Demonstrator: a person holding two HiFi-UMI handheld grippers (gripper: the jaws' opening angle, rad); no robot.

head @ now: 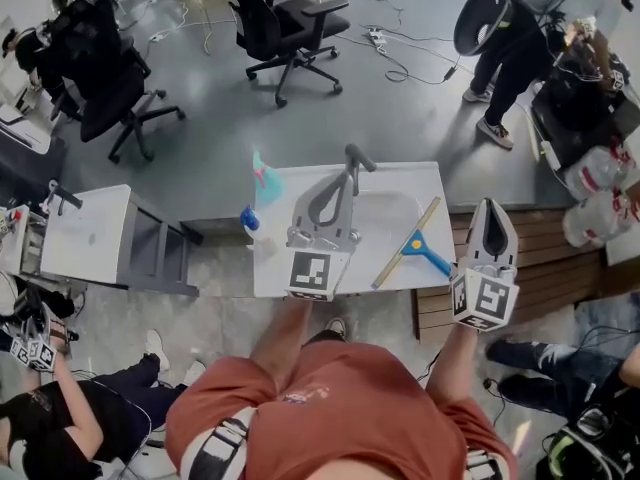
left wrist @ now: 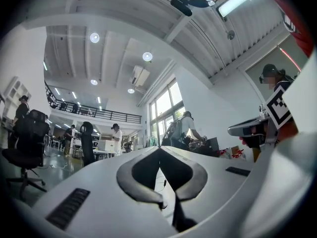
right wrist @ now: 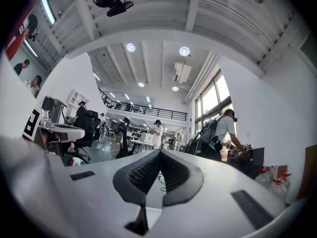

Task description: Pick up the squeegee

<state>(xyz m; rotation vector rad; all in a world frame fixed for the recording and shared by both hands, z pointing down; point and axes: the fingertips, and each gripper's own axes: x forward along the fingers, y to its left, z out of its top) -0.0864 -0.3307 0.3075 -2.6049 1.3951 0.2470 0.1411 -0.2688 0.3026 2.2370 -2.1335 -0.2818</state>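
Note:
The squeegee (head: 411, 252), with a blue handle and a long pale blade, lies flat on the right part of the white table (head: 400, 183). My left gripper (head: 358, 156) is over the middle of the table, left of the squeegee, its jaws shut and empty. My right gripper (head: 493, 210) hangs just past the table's right edge, close to the squeegee's handle, shut on nothing. Both gripper views look level across the room and do not show the squeegee: the left gripper (left wrist: 159, 150) and the right gripper (right wrist: 159, 152) each have their jaws touching at the tip.
A teal spray bottle (head: 263, 180) and a blue-capped bottle (head: 250, 221) stand at the table's left edge. A second white table (head: 90, 233) is at the left and a wooden platform (head: 560, 258) at the right. Office chairs (head: 290, 23) and people stand beyond.

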